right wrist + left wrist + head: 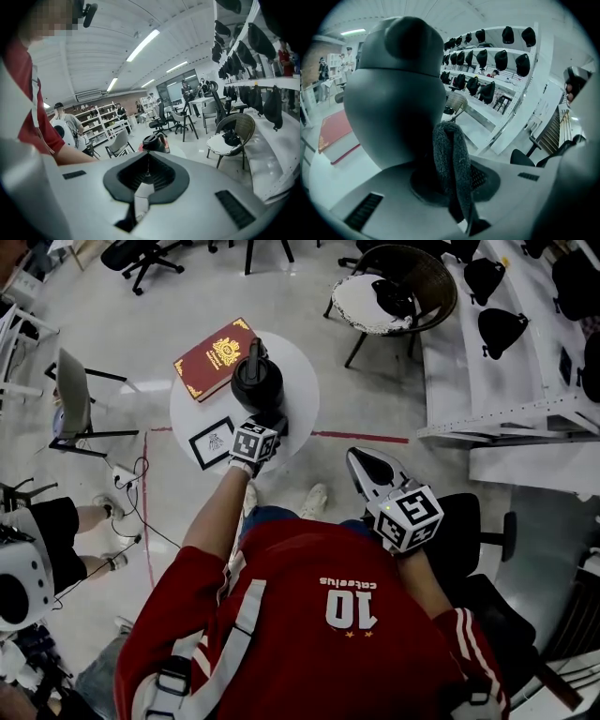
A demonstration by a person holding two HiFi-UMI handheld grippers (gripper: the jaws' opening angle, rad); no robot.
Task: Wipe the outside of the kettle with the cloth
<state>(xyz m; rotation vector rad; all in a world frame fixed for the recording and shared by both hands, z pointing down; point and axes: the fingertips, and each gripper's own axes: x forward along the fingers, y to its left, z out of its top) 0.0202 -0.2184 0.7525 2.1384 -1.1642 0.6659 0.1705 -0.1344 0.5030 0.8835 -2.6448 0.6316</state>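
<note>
A black kettle point(256, 379) stands on a small round white table point(292, 418). In the left gripper view the kettle point(393, 98) fills the frame, very close. My left gripper point(265, 424) is shut on a dark grey cloth point(452, 168), which is pressed against the kettle's near side. My right gripper point(367, 465) is held off the table to the right, above the floor, shut with nothing in it. In the right gripper view the kettle point(153, 142) shows small beyond the closed jaws point(146, 174).
A red book point(215, 357) and a black-framed card point(212, 441) lie on the table beside the kettle. A wicker chair point(398, 287), white shelving point(506, 381) with black caps, office chairs and a seated person point(37, 549) surround the table.
</note>
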